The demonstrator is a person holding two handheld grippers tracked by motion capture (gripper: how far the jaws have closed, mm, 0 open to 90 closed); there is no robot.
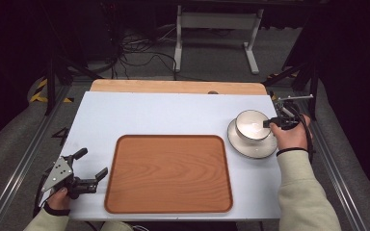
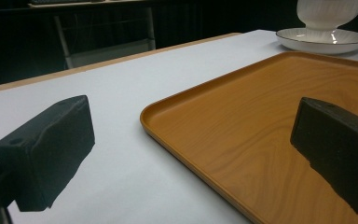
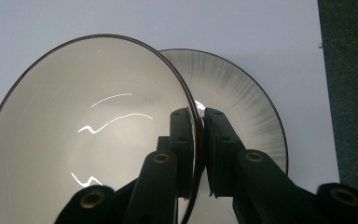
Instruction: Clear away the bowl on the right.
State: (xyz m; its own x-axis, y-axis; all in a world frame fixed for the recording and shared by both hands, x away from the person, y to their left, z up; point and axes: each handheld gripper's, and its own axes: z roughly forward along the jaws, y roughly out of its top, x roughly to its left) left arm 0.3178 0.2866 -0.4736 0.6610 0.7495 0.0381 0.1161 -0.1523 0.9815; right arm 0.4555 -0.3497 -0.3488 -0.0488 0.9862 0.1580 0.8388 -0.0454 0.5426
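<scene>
The white bowl [image 1: 252,125] sits at the right side of the tabletop [image 1: 164,115], over a white saucer-like plate [image 1: 250,147] with a thin dark rim. Whether its foot touches the plate or hangs just clear of it cannot be told from the high view. The right hand-held gripper [image 1: 270,123] is clamped on the bowl's rim at the side nearest the person's right hand [image 1: 286,134]. In the right gripper view one jaw lies inside the bowl [image 3: 88,140] and the other outside it, with the thin wall pinched between them and the plate [image 3: 242,102] showing beyond.

The step in hand looks like lifting the bowl off the plate, probably toward the wooden tray [image 1: 168,173] at the middle of the tabletop. A rim pinch on glazed ware is a narrow hold, so the clamp should stay firm and the wrist steady. The bowl hangs to one side of the jaws and will tend to swing or tip, so it is best raised straight up until its foot is clear of the plate's rim, then carried level and slowly. Any sideways drag could pull the plate along.

The left hand-held gripper [image 1: 91,166] rests near the tray's front left corner with its jaws wide apart and nothing between them. In the left gripper view the tray [image 2: 261,140] lies just ahead. It could steady the tray when the bowl is set down.
</scene>
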